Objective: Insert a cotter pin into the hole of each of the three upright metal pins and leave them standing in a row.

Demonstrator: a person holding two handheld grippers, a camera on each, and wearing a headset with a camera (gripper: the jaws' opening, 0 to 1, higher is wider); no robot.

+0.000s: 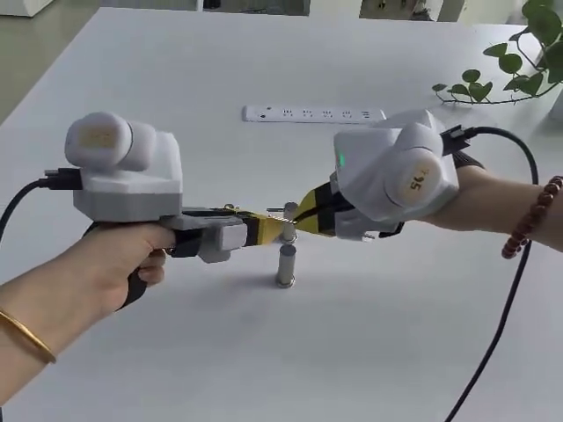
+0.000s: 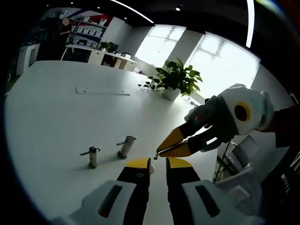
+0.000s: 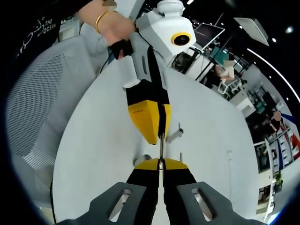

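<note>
An upright metal pin (image 1: 286,265) stands on the white table (image 1: 176,105) right under the two grippers' meeting tips. My left gripper (image 1: 274,230) comes in from the left and is closed around that pin's grey head (image 2: 151,166). Opposite it, my right gripper (image 3: 161,164) is shut on a thin cotter pin (image 3: 161,149), whose far end touches the left gripper's yellow tips (image 3: 151,123). Two more metal pins (image 2: 92,157) (image 2: 125,146) stand upright beyond, each with a cotter pin through its top.
A white power strip (image 1: 314,113) lies farther back on the table. A potted plant (image 1: 519,61) trails over the far right corner. A black cable (image 1: 506,308) runs from the right gripper down across the table.
</note>
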